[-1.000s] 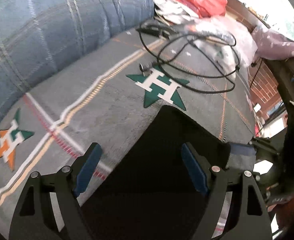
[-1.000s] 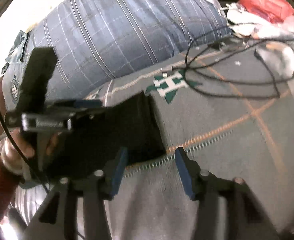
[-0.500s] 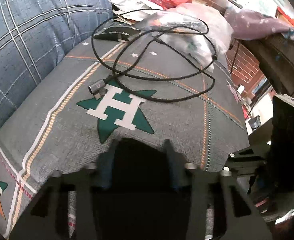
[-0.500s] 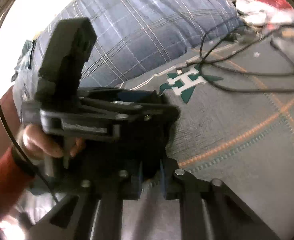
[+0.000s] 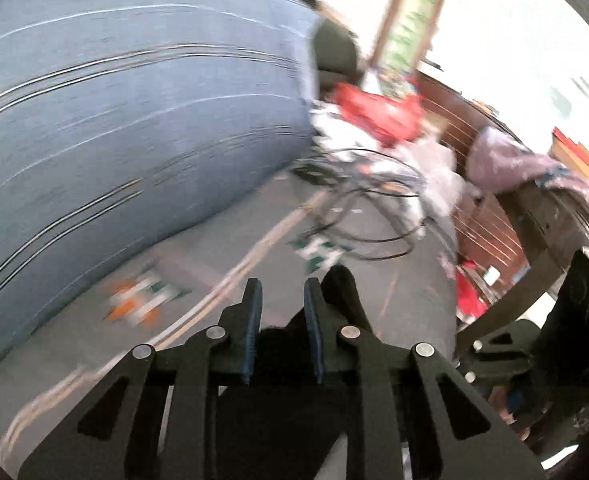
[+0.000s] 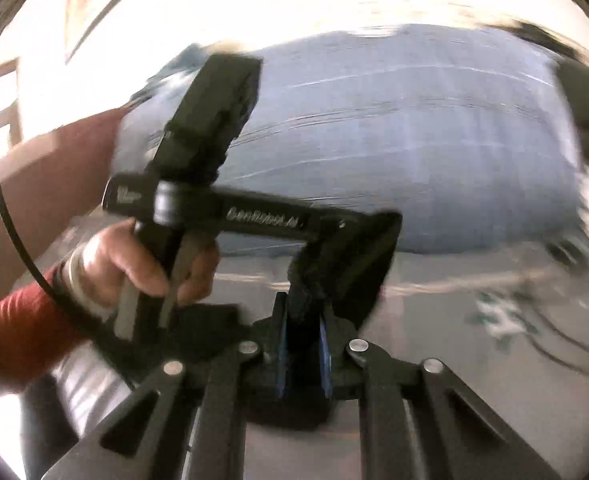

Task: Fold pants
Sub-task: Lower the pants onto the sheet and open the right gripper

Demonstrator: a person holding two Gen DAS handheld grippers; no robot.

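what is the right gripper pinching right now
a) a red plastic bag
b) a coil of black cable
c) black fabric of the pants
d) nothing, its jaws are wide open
c: in the right wrist view the right gripper has its blue pads close together on a bunched fold of the black pants, which rises from between the fingers, lifted off the grey bedsheet.

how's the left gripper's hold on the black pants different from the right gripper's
The left gripper has a gap showing between its blue pads near the tips, with the black pants deeper in; the right gripper has cloth bunched up between its pads. The left gripper points along the bed; the right faces the left hand. Both grip the same pants.
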